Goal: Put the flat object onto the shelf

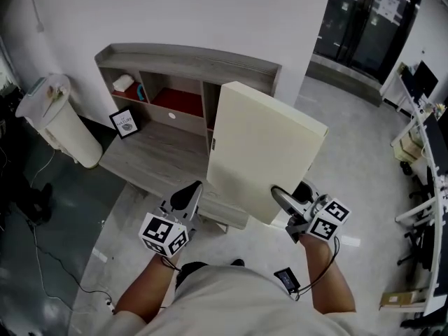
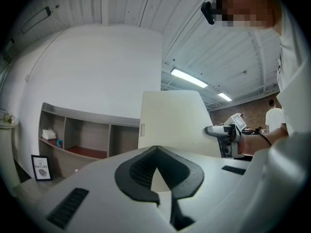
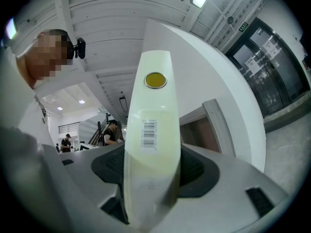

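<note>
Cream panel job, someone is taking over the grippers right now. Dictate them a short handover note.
Right gripper: shut on the edge of the cream panel, holding it tilted in the air.
Left gripper: jaws together, holding nothing, beside the panel's lower left edge; contact unclear.
Grey shelf unit: ahead, against the wall.
Done: panel lifted and brought in front of the shelf.
Left: set the panel on the shelf, then release.
</note>
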A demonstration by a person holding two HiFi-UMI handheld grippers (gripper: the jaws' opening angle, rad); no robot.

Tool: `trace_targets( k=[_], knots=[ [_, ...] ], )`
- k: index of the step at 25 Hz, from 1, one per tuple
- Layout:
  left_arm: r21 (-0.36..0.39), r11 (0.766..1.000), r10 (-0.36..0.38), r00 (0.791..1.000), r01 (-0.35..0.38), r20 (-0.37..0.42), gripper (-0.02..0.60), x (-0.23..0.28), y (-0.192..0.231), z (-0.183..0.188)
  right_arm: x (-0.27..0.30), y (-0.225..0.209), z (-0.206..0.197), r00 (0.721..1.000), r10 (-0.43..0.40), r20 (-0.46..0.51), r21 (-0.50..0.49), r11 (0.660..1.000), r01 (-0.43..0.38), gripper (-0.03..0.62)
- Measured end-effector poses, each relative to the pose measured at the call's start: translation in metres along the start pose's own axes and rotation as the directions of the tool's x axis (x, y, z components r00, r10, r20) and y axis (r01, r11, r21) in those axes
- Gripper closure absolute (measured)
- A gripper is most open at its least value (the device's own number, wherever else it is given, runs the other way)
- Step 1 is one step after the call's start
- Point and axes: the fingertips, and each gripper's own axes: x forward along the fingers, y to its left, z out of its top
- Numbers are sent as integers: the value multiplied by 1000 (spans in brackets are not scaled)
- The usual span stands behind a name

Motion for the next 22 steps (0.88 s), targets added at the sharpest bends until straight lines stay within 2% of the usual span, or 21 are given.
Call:
trace_targets(
  k=[12,22],
  knots=[
    [29,999,-26,999,25,20,569,46,18,24,37,-29,49,999,47,22,-59,997,-46,304],
    [64,995,-78,996,75,49,569,75,79,51,110,-37,99,997,60,58,-133,990,-51,304]
  ],
)
